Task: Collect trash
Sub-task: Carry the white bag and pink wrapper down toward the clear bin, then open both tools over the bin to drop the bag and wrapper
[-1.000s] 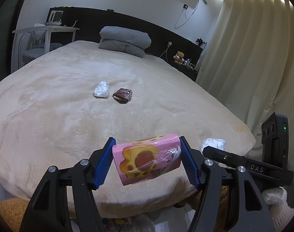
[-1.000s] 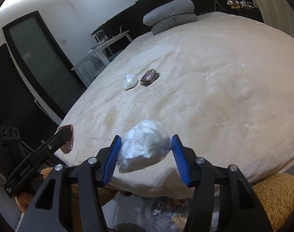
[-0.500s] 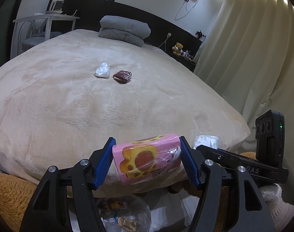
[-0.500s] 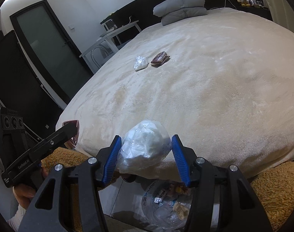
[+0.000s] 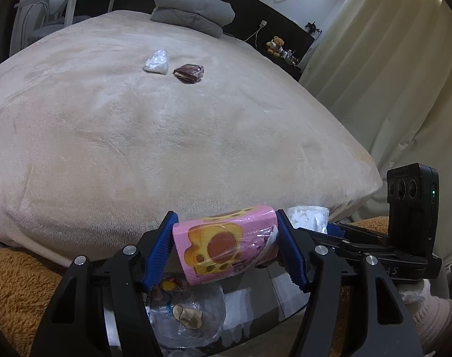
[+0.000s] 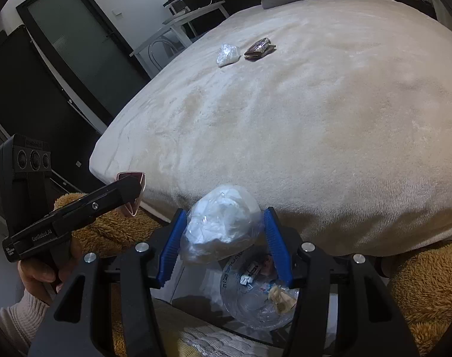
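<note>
The left gripper (image 5: 226,248) held a pink packet (image 5: 226,245) crosswise, its blue pads (image 5: 162,250) pressed on the packet's two ends at a middling spread. The right gripper (image 6: 223,238) clamped a clear bag of white tissue (image 6: 221,223) between its own pads (image 6: 274,244), the bag bulging above and below them. Both grippers pointed down past the foot of the bed (image 5: 166,136), side by side, each showing in the other's camera. Under them on the floor stood a clear-lined bin (image 6: 255,300) with scraps and wrappers inside; the packet hung above its near rim, the bag just above and to the left of its opening. Two more pieces lay on the blanket well up the bed, near the grey pillow (image 5: 193,12): a white wad (image 5: 157,62) and, just beside it to the right, a brown wrapper (image 5: 189,73). Neither gripper touched them.
</note>
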The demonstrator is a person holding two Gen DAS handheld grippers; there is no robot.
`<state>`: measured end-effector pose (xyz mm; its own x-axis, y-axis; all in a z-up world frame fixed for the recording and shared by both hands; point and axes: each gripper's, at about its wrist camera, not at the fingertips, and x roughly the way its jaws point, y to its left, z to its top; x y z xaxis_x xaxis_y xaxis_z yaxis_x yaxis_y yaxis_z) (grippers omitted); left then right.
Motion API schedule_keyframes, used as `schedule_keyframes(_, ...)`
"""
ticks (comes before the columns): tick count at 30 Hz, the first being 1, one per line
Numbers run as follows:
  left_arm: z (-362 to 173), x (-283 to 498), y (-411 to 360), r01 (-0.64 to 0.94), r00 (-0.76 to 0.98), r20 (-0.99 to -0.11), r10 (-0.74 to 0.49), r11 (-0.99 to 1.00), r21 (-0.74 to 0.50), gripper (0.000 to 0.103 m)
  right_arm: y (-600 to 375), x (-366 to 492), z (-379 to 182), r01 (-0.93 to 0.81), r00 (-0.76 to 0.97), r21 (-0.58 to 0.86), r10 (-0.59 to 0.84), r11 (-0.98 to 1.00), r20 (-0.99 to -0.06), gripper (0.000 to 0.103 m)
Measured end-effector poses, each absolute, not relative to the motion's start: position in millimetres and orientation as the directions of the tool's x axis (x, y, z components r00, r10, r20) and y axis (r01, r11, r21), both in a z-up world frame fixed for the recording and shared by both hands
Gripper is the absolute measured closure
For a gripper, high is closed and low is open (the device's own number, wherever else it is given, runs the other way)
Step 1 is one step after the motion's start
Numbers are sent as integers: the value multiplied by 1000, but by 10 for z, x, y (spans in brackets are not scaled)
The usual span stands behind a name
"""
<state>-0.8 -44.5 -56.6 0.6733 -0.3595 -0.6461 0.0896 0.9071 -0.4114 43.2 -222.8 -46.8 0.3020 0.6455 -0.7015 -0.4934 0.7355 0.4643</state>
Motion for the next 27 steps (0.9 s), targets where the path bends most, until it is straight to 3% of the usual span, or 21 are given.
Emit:
schedule_keyframes(17,-1178,123,-590,60,446,-817,-367,922,-382,38,-2017,476,-961,-467,158,405,525,786,-836,49)
schedule_keyframes(27,-1468,166,-572,-9,330,-874,-357,925,-381,38,-2010,543,-1305,-391,39,400,449,829,-893,49)
